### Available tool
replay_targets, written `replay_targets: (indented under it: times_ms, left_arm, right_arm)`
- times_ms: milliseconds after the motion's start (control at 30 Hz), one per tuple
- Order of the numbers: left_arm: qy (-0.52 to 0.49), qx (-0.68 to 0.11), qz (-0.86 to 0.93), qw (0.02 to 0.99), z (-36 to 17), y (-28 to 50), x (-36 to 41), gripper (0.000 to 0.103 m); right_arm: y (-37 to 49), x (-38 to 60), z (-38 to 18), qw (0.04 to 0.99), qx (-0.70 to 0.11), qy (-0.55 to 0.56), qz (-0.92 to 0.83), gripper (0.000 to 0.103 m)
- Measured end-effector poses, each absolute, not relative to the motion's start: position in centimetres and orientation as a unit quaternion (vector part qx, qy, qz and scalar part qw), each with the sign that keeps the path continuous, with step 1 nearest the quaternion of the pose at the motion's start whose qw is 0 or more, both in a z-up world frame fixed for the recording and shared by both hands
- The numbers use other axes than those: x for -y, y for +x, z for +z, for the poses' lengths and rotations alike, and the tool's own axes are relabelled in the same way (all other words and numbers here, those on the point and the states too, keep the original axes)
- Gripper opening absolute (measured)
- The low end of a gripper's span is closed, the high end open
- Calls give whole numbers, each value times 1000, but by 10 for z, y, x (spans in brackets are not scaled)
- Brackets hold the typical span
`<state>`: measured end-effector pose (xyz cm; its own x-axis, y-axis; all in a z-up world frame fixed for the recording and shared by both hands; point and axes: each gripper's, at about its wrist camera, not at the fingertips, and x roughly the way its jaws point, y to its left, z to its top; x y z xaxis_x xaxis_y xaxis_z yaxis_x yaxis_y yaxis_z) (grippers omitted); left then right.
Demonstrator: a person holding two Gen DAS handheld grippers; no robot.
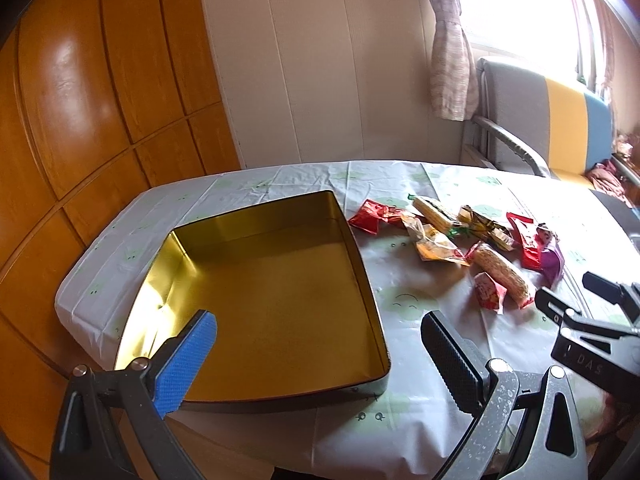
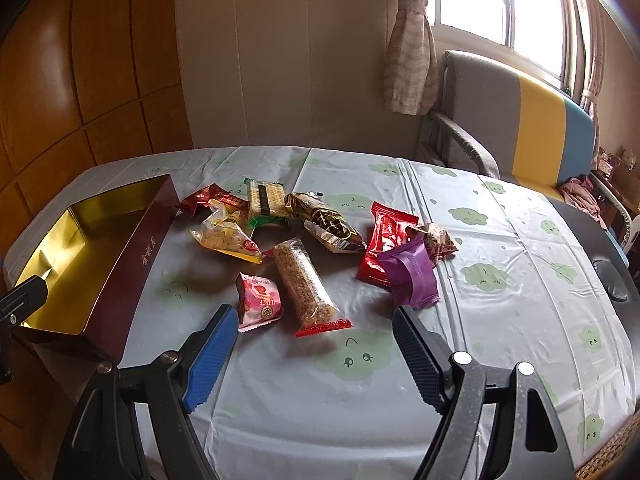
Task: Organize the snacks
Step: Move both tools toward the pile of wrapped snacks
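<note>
On table point(image 2: 280, 400) | one tin point(image 2: 132, 248) | nine snack packets point(image 2: 304, 284) | both grippers' jaws wide, empty

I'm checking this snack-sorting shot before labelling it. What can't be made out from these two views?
- Gold-lined metal tin: near-left corner hidden by the left gripper, left wrist view.
- Small brown patterned packet: partly covered by the purple wrapped snack, right wrist view.
- Wrapper print: too small in both.

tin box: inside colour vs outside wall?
The tin box is shiny gold inside, with a dark maroon outer wall bearing gold characters; it shows best in the right wrist view.
</note>
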<state>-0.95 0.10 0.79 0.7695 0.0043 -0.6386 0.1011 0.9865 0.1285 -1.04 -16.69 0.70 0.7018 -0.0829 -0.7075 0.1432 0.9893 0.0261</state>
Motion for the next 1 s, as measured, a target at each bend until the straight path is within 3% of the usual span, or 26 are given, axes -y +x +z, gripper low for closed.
replay_targets:
  times_ms: [633,1000]
  left_arm:
    - [94,-347,-59,931,4,-8,17,103]
    - [101,-362,-99,921,1,-4,35,102]
  right_arm:
    - [-3,192,22,918,-391,34,-59,81]
    - [23,263,37,901,-427,70,-22,81]
